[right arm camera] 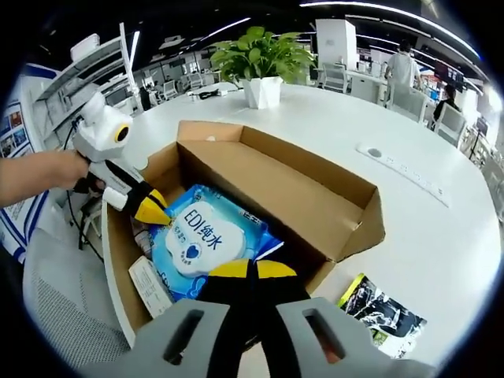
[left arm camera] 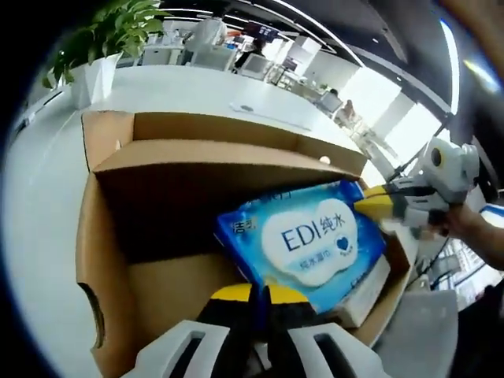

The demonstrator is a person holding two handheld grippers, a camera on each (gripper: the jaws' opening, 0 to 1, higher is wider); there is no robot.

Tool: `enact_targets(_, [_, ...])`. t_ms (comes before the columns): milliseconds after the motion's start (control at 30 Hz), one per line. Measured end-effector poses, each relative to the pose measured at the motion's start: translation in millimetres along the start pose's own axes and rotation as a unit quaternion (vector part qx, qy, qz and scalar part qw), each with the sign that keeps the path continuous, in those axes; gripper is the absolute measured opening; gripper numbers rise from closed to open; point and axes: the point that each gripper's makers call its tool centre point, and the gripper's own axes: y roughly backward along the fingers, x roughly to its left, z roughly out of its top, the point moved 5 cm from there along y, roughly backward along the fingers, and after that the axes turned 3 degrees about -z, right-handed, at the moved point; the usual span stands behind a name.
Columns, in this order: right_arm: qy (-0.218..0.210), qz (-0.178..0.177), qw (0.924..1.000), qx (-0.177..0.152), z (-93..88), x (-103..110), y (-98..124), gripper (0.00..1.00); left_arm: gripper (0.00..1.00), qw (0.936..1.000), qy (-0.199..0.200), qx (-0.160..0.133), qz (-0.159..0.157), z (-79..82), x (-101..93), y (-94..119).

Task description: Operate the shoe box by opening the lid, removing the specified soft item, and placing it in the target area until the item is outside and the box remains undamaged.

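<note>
Left gripper (left arm camera: pixel 258 293) has its yellow-tipped jaws drawn together on the near edge of the wipes pack (left arm camera: pixel 303 240), apparently pinching it, though the contact itself is partly hidden by the jaws. Right gripper (right arm camera: pixel 250 268) likewise has its jaws close together at the opposite edge of the pack (right arm camera: pixel 206 236); whether it truly clamps the pack cannot be told. The pack, a blue soft packet with a white label, lies tilted inside the open box (left arm camera: pixel 110 236), resting on other packaged items. Lid step is complete: the flaps stand open and the box shows no damage. Step in hand is removal of the soft item. Next move calls for a steady lift straight up out of the box, keeping the pack clear of the flaps and walls, then transfer to the table (right arm camera: pixel 441 228). In the left gripper view, the right gripper (left arm camera: pixel 376 206) enters from the right at the far corner of the pack. In the right gripper view, a dark packet (right arm camera: pixel 383 312) lies on the table just beside the box, a plant (right arm camera: pixel 260 59) stands far behind it, and the left gripper (right arm camera: pixel 153 209) touches the left edge of the pack.
</note>
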Motion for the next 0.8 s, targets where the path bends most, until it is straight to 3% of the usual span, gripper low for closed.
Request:
enact_targets(333, [-0.021, -0.002, 0.9997, -0.012, 1.1, 3.5, 5.7, 0.0, 0.01, 0.9999, 0.008, -0.012, 0.002, 3.9, -1.8, 8.8])
enact_targets(800, [-0.031, 0.003, 0.9989, -0.034, 10.4, 10.1, 17.7, 0.0, 0.01, 0.9996, -0.011, -0.021, 0.014, 11.8, -10.4, 29.5])
